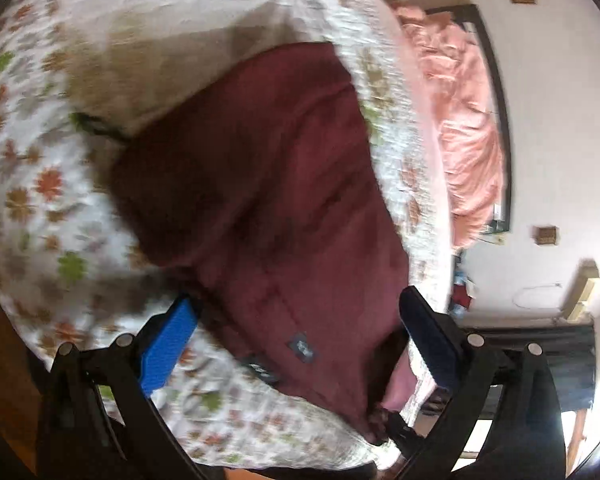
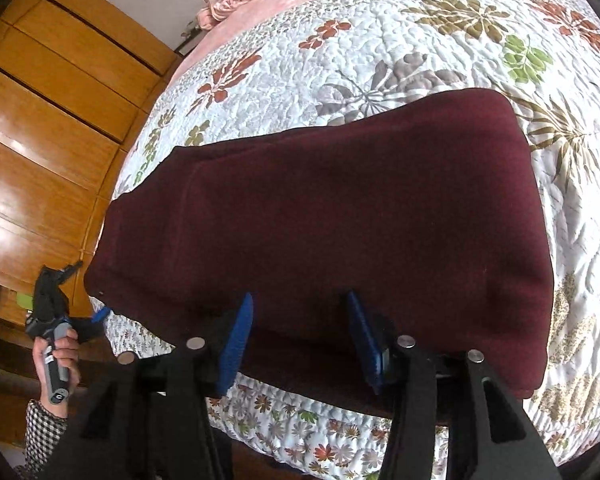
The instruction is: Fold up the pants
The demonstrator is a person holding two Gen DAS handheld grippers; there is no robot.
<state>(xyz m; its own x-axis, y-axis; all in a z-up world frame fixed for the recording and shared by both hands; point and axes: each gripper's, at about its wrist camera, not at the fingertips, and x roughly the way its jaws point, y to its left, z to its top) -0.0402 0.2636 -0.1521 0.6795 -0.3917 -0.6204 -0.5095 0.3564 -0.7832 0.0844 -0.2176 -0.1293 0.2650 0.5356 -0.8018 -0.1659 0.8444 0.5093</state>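
Note:
The dark maroon pants (image 2: 324,216) lie folded into a broad block on the floral quilt (image 2: 380,40) of a bed. In the left wrist view the pants (image 1: 268,200) show small dark labels near the close edge. My left gripper (image 1: 296,312) is open and empty, its blue-padded fingers (image 1: 168,348) spread wide on either side of the pants' near edge. My right gripper (image 2: 300,320) is open and empty just above the near edge of the folded pants. The left gripper also shows in the right wrist view (image 2: 96,316), held in a hand at the bed's left corner.
A crumpled pink blanket (image 1: 468,120) lies at the head of the bed. A wooden wardrobe (image 2: 40,128) stands left of the bed. The bed's edge (image 2: 300,420) is close below my right gripper. A white wall (image 1: 560,120) is on the right in the left wrist view.

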